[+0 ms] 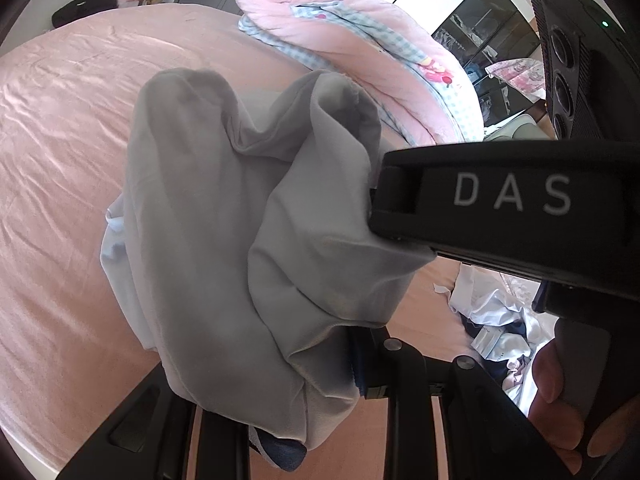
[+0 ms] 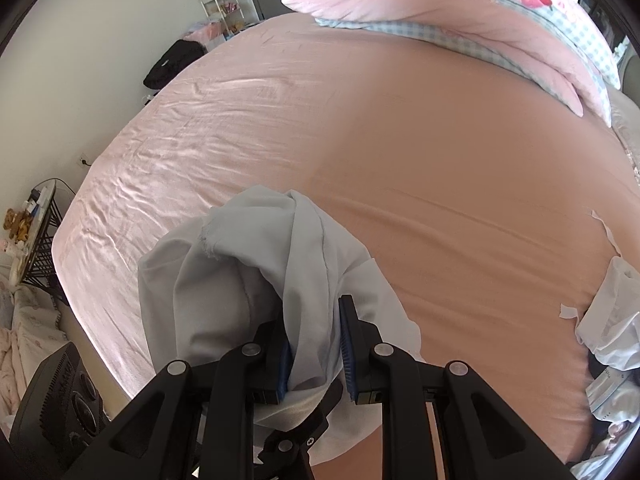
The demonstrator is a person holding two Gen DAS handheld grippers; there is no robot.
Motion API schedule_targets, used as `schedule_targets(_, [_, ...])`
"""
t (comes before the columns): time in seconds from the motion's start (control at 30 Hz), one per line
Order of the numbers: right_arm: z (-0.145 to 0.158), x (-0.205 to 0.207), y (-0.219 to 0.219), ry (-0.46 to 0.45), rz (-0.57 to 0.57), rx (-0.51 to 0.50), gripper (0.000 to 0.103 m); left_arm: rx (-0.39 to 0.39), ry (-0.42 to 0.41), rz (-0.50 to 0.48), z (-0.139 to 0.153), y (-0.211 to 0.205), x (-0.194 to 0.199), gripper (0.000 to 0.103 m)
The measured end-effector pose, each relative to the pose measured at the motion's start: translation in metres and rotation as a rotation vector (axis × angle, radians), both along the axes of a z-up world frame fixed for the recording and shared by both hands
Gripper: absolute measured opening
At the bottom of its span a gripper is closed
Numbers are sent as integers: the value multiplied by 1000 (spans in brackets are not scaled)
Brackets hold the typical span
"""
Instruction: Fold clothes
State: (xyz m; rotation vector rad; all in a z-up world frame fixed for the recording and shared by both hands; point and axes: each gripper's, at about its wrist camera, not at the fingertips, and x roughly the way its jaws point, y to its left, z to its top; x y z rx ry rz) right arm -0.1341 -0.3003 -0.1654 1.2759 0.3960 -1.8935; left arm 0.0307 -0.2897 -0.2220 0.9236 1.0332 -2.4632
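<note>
A pale grey garment is held up above the pink bed, bunched and hanging in loose folds. In the right wrist view, the right tongs are seen clamped on a gathered edge of the same garment, the cloth pinched between the blue pads. In the left wrist view, the left tongs are largely draped over by the fabric; a blue pad is glimpsed at the cloth's edge, but whether anything is gripped there cannot be told. The body of the other tool, marked DAS, is seen from the side in that same view, pressed close against the cloth.

No fold is yet to be seen: the garment is crumpled, not spread, and no flat layer has been laid on the sheet. The open stretch of bed ahead is judged to be the place for spreading it out. A heap of unfolded clothes is seen at the right edge of the bed, so more work is judged to be waiting. A pink quilt is lying rolled at the far side, well apart from the garment. The task is reckoned to be at an early stage: one piece lifted, nothing folded, nothing stacked.
</note>
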Motion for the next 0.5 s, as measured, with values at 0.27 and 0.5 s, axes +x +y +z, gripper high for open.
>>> schedule_targets(0.27, [-18, -3, -13, -23, 16, 33, 19, 36, -24, 1, -10, -13, -1, 26])
schedule_targets(0.5, [-33, -6, -21, -43, 22, 43, 19, 59, -42, -7, -14, -19, 1, 26])
